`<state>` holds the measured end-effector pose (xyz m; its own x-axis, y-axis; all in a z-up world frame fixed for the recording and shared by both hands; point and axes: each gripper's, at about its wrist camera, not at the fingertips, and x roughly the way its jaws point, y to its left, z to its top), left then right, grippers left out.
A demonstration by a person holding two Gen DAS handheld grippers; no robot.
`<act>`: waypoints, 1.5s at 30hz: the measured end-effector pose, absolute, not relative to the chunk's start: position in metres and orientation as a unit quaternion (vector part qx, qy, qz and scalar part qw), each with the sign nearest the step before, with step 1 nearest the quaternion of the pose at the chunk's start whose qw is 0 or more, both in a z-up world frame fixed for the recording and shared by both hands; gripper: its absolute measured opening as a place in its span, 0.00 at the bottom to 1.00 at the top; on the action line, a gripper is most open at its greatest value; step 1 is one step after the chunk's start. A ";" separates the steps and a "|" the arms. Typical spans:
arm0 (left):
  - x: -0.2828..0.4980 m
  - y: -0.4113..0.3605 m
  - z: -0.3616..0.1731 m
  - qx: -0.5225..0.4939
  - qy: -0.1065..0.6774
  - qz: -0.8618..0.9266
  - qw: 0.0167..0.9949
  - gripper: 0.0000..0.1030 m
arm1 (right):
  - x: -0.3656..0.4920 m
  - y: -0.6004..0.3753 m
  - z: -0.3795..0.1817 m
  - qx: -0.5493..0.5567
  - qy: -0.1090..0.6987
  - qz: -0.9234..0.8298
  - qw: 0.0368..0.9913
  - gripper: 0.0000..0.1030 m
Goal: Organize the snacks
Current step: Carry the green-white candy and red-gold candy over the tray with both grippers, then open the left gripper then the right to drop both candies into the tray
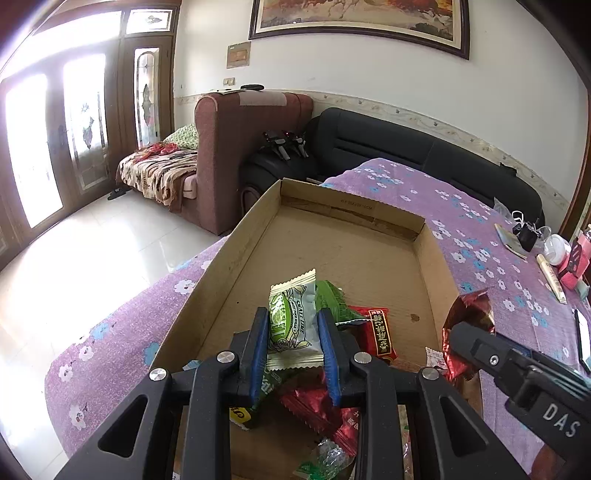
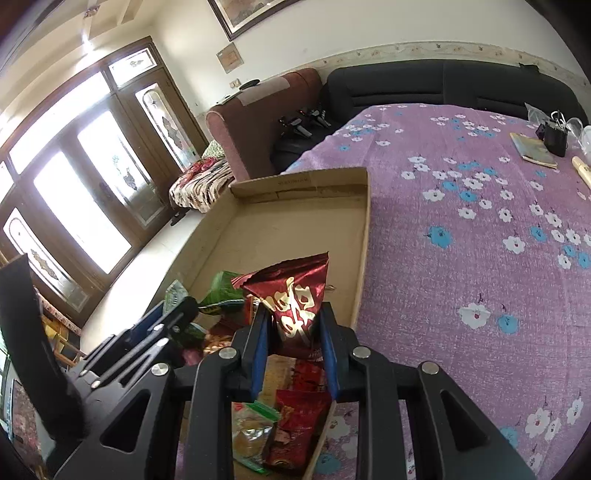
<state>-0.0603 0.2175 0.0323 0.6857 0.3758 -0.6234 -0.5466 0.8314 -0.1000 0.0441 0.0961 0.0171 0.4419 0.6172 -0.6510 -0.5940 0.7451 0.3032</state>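
Left claw (image 1: 291, 328) clamped on green-white snack packet (image 1: 293, 317), right claw (image 2: 293, 325) on dark-red packet (image 2: 295, 295), both above cardboard tray (image 1: 255, 218).

A home living room: a black leather sofa (image 1: 406, 155) and a maroon armchair (image 1: 236, 147) stand against the white wall under a framed painting (image 1: 362, 18) — tall wooden glazed doors (image 1: 74, 122) let daylight onto the glossy tiled floor (image 1: 103, 243), and a floral purple cloth (image 2: 461, 221) covers the bench.

Both grippers clamped, angled downward

The left gripper (image 1: 291, 332) pinches a green-and-white packet (image 1: 291, 321) between its blue pads; just to its right, the right gripper (image 2: 295, 328) grips a dark red packet (image 2: 295, 291) the same way.
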 end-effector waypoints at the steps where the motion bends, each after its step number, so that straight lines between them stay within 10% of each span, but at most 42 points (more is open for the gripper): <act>1: -0.060 0.217 0.032 -0.140 0.304 0.254 0.907 0.27 | 0.045 0.096 0.015 0.015 0.392 0.356 0.848 0.24; 45: -0.057 0.214 0.031 -0.140 0.301 0.244 0.911 0.27 | 0.039 0.103 0.008 0.001 0.383 0.361 0.850 0.26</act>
